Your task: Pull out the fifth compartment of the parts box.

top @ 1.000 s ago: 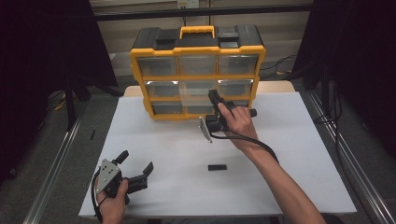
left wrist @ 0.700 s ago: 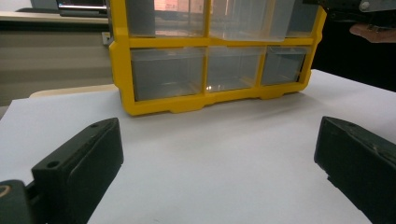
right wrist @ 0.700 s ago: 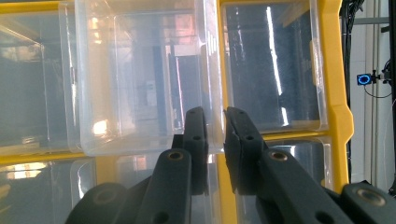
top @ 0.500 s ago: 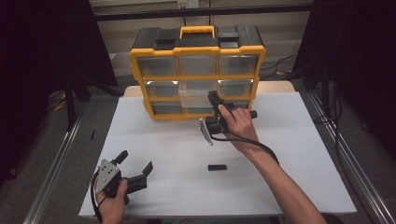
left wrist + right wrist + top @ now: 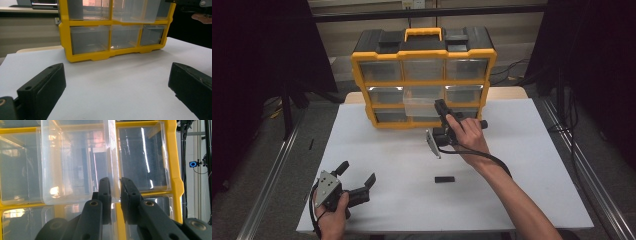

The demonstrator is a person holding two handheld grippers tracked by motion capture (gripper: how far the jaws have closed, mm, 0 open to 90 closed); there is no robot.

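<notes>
High view: a yellow and black drawer cabinet (image 5: 424, 75) stands at the far edge of the white table (image 5: 522, 165), with clear drawers in three rows.
Drawer in hand: the clear drawer (image 5: 419, 106) in the middle of the middle row sticks out of the cabinet toward the person.
Right gripper (image 5: 441, 107): held up at the cabinet front by the right hand (image 5: 467, 132); in the right gripper view its two black jaws are clenched on the drawer's side wall (image 5: 113, 170), one jaw inside the drawer and one outside.
Left gripper (image 5: 357, 172): resting low near the table's front left corner in the left hand (image 5: 332, 212), well apart from the cabinet; jaws spread wide with nothing but bare table between them, as the left gripper view shows.
Table top: a small black block (image 5: 444, 179) lies in front of the right forearm, and a thin grey plate (image 5: 432, 143) hangs beside the right gripper.
Left gripper view: the cabinet's bottom row of drawers (image 5: 117, 37) is shut.
</notes>
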